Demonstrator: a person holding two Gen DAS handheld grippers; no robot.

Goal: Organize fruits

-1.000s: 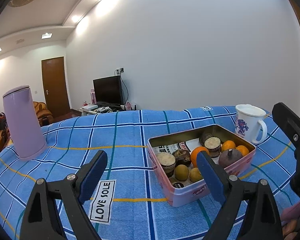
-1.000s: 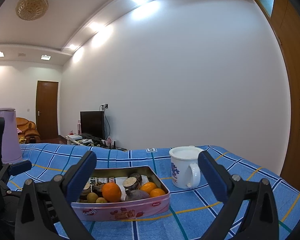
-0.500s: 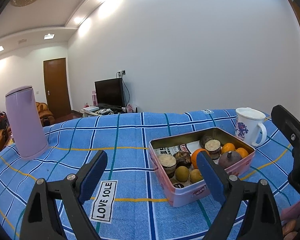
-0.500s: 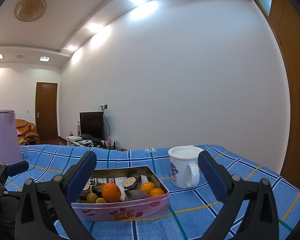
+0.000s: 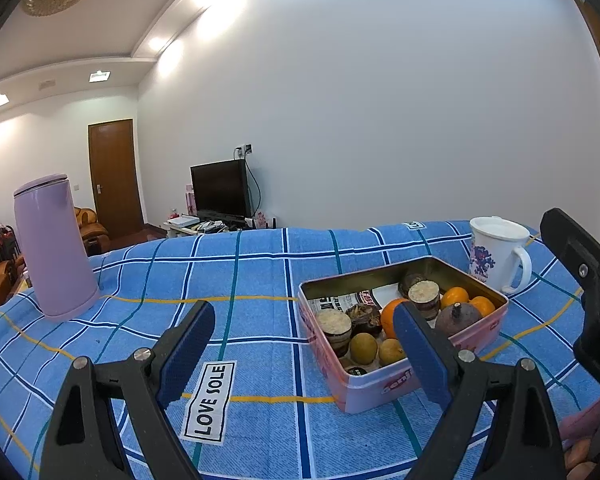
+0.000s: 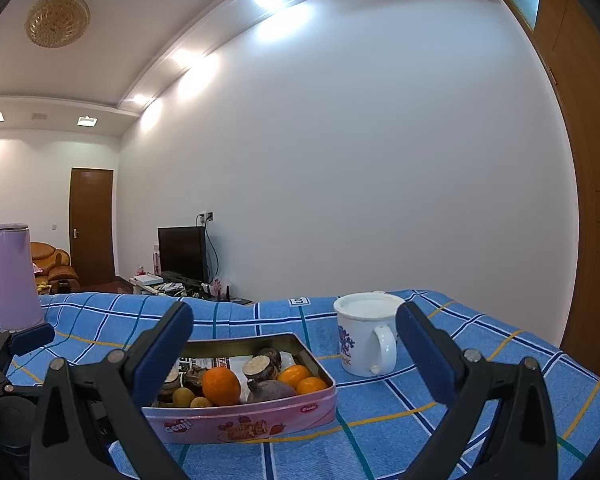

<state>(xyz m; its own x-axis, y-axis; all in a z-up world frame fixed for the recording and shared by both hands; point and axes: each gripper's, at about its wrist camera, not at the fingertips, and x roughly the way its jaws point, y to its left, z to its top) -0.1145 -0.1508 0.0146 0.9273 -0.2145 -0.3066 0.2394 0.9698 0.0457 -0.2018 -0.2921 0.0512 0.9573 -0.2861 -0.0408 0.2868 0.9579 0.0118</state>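
Home living room: television (image 5: 219, 189), sofa (image 6: 54, 265), wooden door (image 5: 114, 178).

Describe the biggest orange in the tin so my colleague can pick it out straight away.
On the blue checked tablecloth sits a pink tin beside a white mug. The big orange lies near the tin's middle; it is clearly larger than the two small oranges toward the mug.

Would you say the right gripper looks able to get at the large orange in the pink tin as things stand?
Probably yes: the right gripper is open and empty, the pink tin has no lid, and the large orange sits exposed among the other fruit.
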